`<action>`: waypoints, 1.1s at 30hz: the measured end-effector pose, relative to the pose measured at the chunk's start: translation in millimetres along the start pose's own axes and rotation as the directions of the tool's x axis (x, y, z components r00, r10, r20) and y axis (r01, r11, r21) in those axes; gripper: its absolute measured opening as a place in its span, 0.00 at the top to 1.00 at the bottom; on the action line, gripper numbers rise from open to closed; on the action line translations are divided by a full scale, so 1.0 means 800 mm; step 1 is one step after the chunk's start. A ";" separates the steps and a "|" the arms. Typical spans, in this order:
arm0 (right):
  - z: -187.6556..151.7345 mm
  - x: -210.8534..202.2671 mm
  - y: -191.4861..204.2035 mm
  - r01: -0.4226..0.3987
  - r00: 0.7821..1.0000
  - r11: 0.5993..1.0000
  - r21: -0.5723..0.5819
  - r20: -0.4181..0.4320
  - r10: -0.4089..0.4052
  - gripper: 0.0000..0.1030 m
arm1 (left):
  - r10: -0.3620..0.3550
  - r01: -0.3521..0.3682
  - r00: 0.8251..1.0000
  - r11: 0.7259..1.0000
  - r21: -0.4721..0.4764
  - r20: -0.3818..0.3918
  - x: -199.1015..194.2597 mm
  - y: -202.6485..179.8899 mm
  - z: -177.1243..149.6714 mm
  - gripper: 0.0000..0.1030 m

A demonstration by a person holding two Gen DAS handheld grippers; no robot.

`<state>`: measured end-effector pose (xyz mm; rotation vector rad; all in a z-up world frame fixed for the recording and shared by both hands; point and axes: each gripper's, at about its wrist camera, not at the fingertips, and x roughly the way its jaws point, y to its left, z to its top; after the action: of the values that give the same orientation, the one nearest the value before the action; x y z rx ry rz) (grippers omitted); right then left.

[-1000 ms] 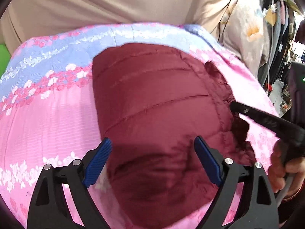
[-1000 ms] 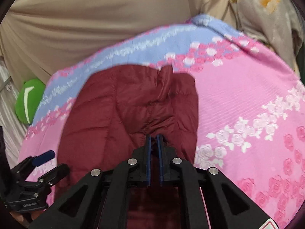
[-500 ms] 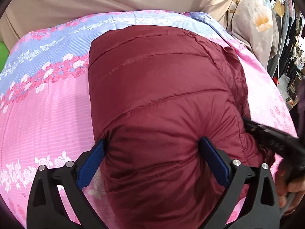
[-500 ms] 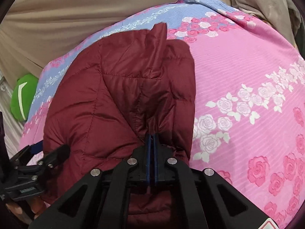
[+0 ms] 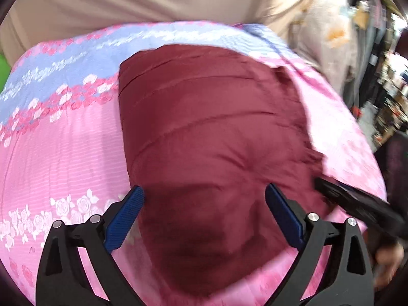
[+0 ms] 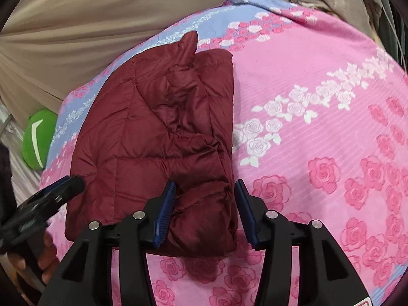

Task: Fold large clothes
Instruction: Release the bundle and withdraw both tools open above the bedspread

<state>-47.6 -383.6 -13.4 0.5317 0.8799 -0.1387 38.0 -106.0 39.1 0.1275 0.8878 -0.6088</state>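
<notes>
A cramped bedroom or living space: a bed spread with a pink and blue rose-print sheet (image 6: 318,81), beige curtain (image 6: 89,25) behind it, and hanging clothes (image 5: 367,58) crowding one side.

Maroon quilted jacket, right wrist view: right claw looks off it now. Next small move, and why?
Probably back the right claw straight off the maroon quilted puffer jacket. Its jaws have just been opening, and the jacket's near corner sits between the blue pads without being pinched. The jacket lies folded on the pink rose-print bedspread, and the left claw is open too, so nothing needs holding.
</notes>
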 end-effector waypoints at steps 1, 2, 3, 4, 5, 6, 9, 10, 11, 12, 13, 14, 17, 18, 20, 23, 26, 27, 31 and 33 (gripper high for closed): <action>-0.001 0.001 -0.001 -0.018 1.000 1.000 0.006 -0.002 0.018 0.63 | -0.025 0.025 1.000 0.999 0.021 -0.004 -0.008 -0.004 -0.006 0.10; 0.000 0.001 -0.001 -0.033 0.999 0.999 0.005 -0.003 0.033 0.70 | -0.044 0.045 0.999 0.998 0.046 -0.021 -0.015 -0.008 -0.015 0.13; 0.000 -0.002 0.000 -0.038 0.999 0.999 0.006 0.010 0.038 0.81 | -0.054 0.057 0.998 0.996 0.063 -0.045 -0.017 -0.010 -0.025 0.15; 0.000 -0.006 0.000 -0.042 0.999 0.999 0.004 0.022 0.042 0.87 | -0.053 0.057 0.997 0.996 0.072 -0.064 -0.016 -0.011 -0.031 0.17; 0.001 -0.013 0.001 -0.058 0.998 0.998 0.003 0.037 0.058 0.89 | -0.036 0.043 0.995 0.996 0.082 -0.088 -0.015 -0.009 -0.042 0.19; 0.001 -0.021 0.000 -0.073 0.996 0.997 0.009 0.054 0.072 0.91 | -0.020 0.029 0.995 0.995 0.091 -0.101 -0.014 -0.007 -0.049 0.19; 0.003 -0.033 0.000 -0.092 0.993 0.996 0.000 0.071 0.092 0.92 | 0.024 -0.012 0.988 0.996 0.083 -0.154 -0.006 0.011 -0.069 0.24; 0.002 -0.033 0.001 -0.087 0.994 0.996 -0.005 0.069 0.087 0.92 | 0.049 -0.039 0.985 0.997 0.064 -0.168 -0.001 0.019 -0.073 0.30; 0.001 -0.029 0.000 -0.079 0.995 0.997 -0.004 0.063 0.080 0.92 | 0.076 -0.068 0.981 0.996 0.052 -0.177 0.004 0.026 -0.075 0.36; 0.001 -0.027 0.000 -0.077 0.995 0.997 0.001 0.058 0.077 0.93 | 0.087 -0.082 0.979 0.996 0.036 -0.184 0.007 0.033 -0.076 0.37; -0.001 -0.026 -0.002 -0.082 0.995 0.997 0.017 0.056 0.081 0.93 | 0.067 -0.067 0.979 0.998 0.007 -0.194 0.009 0.039 -0.075 0.43; -0.001 -0.028 -0.004 -0.091 0.994 0.996 0.025 0.062 0.090 0.94 | 0.021 -0.030 0.979 0.999 -0.040 -0.204 0.008 0.046 -0.075 0.56; -0.003 -0.044 0.001 -0.075 0.992 0.997 0.010 0.104 0.073 0.97 | 0.046 -0.059 0.979 0.997 -0.057 -0.196 0.001 0.054 -0.076 0.72; -0.006 -0.041 0.001 -0.042 0.994 0.999 0.000 0.098 0.042 0.99 | 0.071 -0.084 0.978 0.995 -0.061 -0.195 0.002 0.059 -0.076 0.72; -0.014 -0.010 -0.013 0.014 0.999 1.000 0.021 0.032 -0.015 1.00 | 0.064 -0.086 0.976 0.991 -0.099 -0.207 0.011 0.076 -0.077 0.72; -0.024 0.019 -0.026 0.047 0.998 0.999 0.024 -0.033 -0.046 1.00 | 0.099 -0.113 0.974 0.992 -0.060 -0.202 0.006 0.070 -0.075 0.72; -0.019 0.000 -0.029 0.005 1.000 0.999 0.049 -0.008 -0.004 1.00 | 0.062 -0.072 0.978 0.997 -0.041 -0.201 -0.013 0.067 -0.073 0.72; -0.014 -0.010 -0.031 0.001 1.000 0.999 0.054 0.013 -0.001 0.99 | 0.029 -0.038 0.983 0.998 -0.045 -0.182 -0.029 0.068 -0.069 0.71; 0.012 -0.034 -0.037 -0.030 0.995 0.997 0.077 0.098 0.023 0.86 | -0.008 0.005 0.998 0.999 -0.054 -0.055 -0.083 0.072 -0.041 0.47; 0.030 -0.028 -0.038 -0.086 0.991 0.992 0.093 0.110 0.076 0.72 | 0.018 -0.016 0.999 0.998 -0.057 0.032 -0.097 0.070 -0.023 0.34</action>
<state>-55.2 -424.2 4.3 0.6444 0.7490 -0.1354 19.0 -18.6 78.5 0.0735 0.8708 -0.5677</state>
